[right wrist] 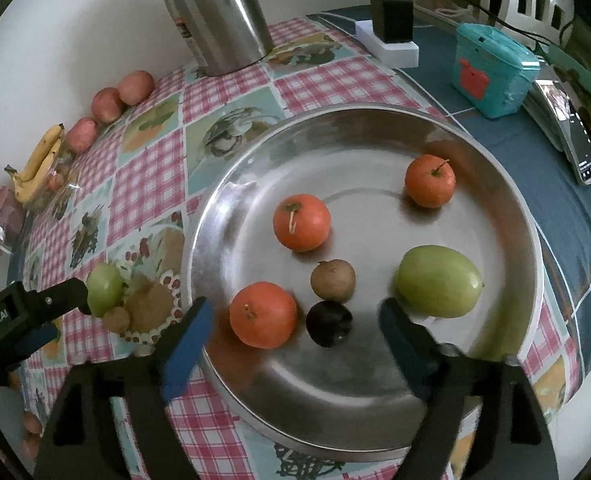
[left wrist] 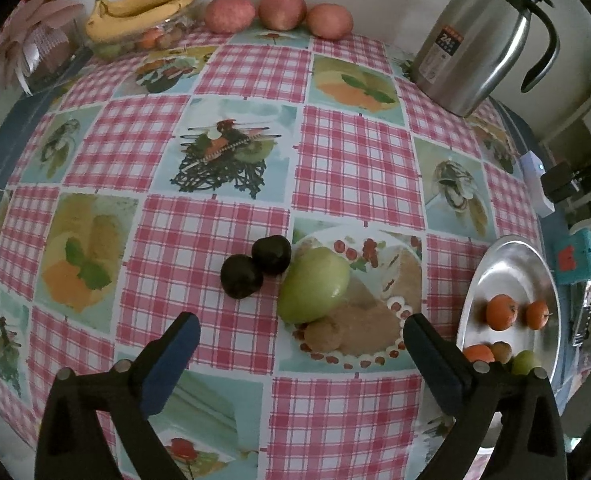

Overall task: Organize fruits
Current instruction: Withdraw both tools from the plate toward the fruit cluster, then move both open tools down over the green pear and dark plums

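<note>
On the checked tablecloth lie two dark plums (left wrist: 255,266), a green mango (left wrist: 313,286) and a small brown fruit (left wrist: 325,334). My left gripper (left wrist: 299,344) is open and empty, just short of them. A steel plate (right wrist: 375,140) holds three oranges (right wrist: 301,222), a brown fruit (right wrist: 332,280), a dark plum (right wrist: 329,323) and a green mango (right wrist: 439,286). My right gripper (right wrist: 295,334) is open and empty, low over the plate's near side. The plate also shows at the right of the left wrist view (left wrist: 507,264). The left gripper (right wrist: 35,308) shows at the left of the right wrist view.
A steel thermos jug (left wrist: 479,36) stands at the back right. Three red apples (left wrist: 281,10) and a glass dish with bananas (left wrist: 143,4) line the far wall. A teal box (right wrist: 491,70), a charger on a white block (right wrist: 389,36) and a phone (right wrist: 575,136) lie beyond the plate.
</note>
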A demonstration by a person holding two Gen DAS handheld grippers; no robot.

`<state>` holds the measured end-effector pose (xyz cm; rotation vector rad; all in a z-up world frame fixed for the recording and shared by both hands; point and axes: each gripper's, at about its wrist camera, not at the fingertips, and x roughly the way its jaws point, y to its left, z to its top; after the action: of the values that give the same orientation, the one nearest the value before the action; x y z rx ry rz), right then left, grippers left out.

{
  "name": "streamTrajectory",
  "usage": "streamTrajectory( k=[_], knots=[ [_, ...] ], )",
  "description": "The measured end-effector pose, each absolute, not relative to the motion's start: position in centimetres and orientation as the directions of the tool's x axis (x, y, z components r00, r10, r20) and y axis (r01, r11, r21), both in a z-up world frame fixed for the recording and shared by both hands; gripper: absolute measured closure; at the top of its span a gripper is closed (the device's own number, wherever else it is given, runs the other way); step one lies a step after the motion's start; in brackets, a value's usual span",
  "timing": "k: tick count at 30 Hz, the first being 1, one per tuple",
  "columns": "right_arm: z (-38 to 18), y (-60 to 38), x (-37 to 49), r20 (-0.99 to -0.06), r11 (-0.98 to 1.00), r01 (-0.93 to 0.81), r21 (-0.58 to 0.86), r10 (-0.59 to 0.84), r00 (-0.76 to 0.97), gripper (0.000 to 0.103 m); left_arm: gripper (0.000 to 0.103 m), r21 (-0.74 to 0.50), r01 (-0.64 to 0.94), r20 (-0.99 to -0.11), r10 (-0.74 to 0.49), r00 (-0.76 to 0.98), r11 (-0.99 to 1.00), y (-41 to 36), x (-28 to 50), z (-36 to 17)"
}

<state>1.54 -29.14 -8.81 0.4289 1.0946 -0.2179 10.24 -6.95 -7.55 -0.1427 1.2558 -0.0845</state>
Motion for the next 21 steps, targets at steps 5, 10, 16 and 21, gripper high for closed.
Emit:
streamTrajectory(
  k=[5,10,16,21],
  knots=[
    [-8.64,-28.92,1.58,-0.888,0.906,0.362,0.217,0.029,0.459,0.008,0.0,-0.147,0.0,-0.94,-0.14,0.313,0.989,-7.11,10.25,-7.48],
    [-8.5,-28.92,1.58,-0.881,0.906,0.36,0.222,0.028,0.473,0.008,0.0,-0.142,0.007,-0.938,-0.137,0.317,0.99,-7.21,10.25,-7.38],
    [-8.26,-28.87,1.55,-0.869,0.907,0.353,0.228,0.025,0.495,0.008,0.0,-0.129,0.025,-0.929,-0.13,0.346,0.991,-7.23,10.25,-6.97],
    [-8.09,-28.78,1.54,-0.862,0.909,0.348,0.228,0.022,0.506,0.007,0.0,-0.112,0.026,-0.923,-0.113,0.368,0.993,-7.04,10.26,-6.84]
  ],
)
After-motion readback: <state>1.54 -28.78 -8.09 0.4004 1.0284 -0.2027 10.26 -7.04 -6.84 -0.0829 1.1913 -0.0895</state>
